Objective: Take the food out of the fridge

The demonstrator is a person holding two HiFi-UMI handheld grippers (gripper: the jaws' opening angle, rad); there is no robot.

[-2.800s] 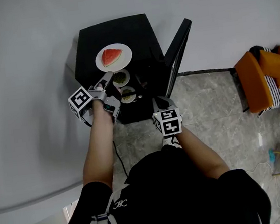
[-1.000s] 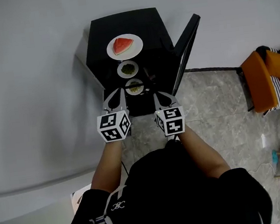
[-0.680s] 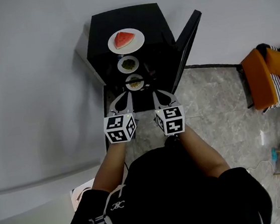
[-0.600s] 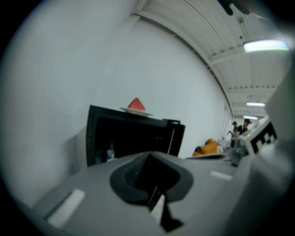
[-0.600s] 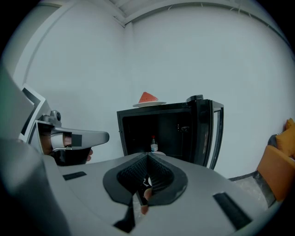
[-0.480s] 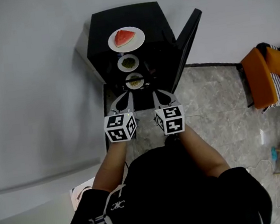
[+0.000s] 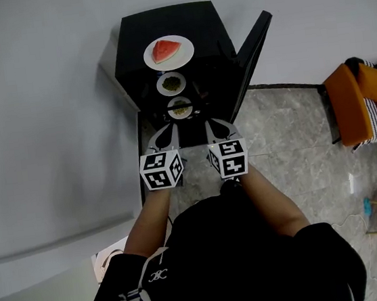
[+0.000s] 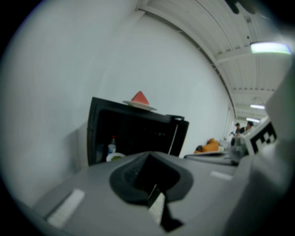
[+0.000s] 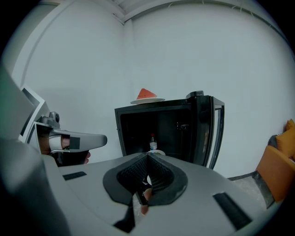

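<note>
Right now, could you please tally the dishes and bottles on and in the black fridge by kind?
Large white round plate with red watermelon wedge: 1
Small white round dishes of green food: 2
Small clear plastic bottle: 1
Total: 4

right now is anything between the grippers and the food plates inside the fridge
Nothing visible. The fridge door stands open at the right, and the far plate and near plate sit exposed ahead of the left gripper and right gripper. A bottle stands further back.
</note>
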